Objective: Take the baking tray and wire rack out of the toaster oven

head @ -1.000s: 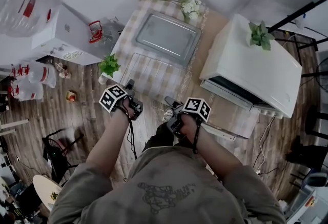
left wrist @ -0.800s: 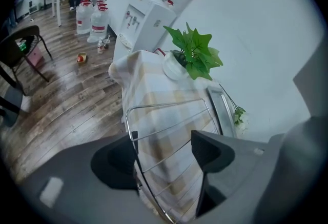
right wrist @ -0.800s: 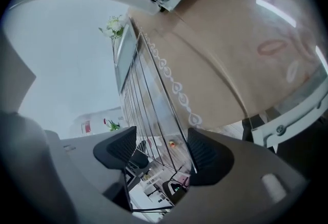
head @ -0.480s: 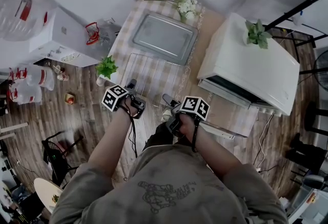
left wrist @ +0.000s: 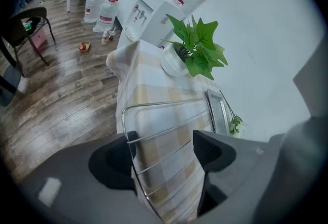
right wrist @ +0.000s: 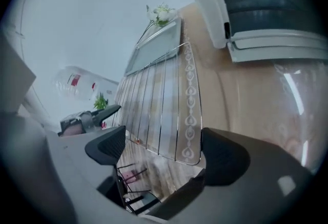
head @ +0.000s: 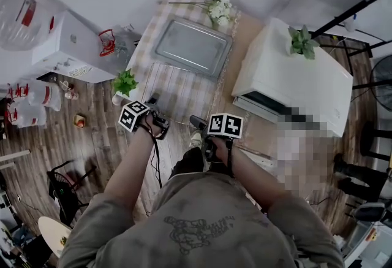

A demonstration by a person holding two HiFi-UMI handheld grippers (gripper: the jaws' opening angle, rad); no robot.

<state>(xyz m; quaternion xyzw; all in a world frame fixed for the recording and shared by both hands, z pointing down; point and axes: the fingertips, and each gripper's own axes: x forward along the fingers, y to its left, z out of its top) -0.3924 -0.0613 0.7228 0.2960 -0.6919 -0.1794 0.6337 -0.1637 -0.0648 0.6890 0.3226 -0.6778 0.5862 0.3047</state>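
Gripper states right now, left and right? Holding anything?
Left gripper: open, jaws apart, wire rack not gripped.
Right gripper: open, holding nothing.

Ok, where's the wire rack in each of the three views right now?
Head view: the wire rack lies at centre, on the checked cloth.
Left gripper view: the rack is at lower centre, its near corner between the open jaws.
Right gripper view: the rack is at centre, stretching away from the open jaws.
Shared landmark: the baking tray, just past the rack's far edge in all three.
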